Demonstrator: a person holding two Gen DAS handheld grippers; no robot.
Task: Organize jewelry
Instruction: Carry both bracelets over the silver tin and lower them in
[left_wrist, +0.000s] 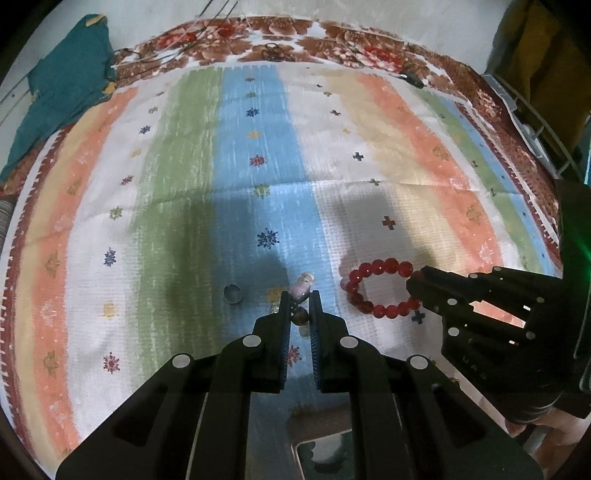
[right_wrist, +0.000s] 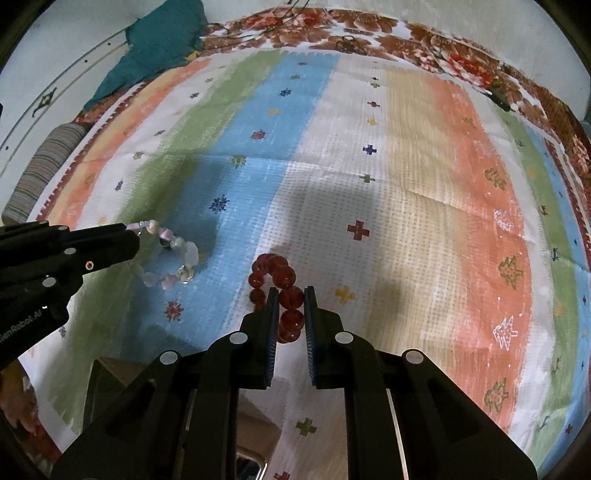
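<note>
black grippers, blue-ribbed jaws, silver round screws.

A striped pastel cloth (left_wrist: 258, 147) covered a floral-bordered bed (left_wrist: 332, 40). A teal garment (left_wrist: 66, 88) lay at upper left, and a small dark bead (left_wrist: 232, 293) rested lower centre-left.

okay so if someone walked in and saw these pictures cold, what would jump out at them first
Probably the two bead bracelets, each pinched in black jaws above a striped cloth. The right gripper is shut on a red bead bracelet, the brightest thing in view. To its left, the left gripper is shut on a pale pink and white bracelet. A small dark round object lies alone on the cloth left of them.
</note>
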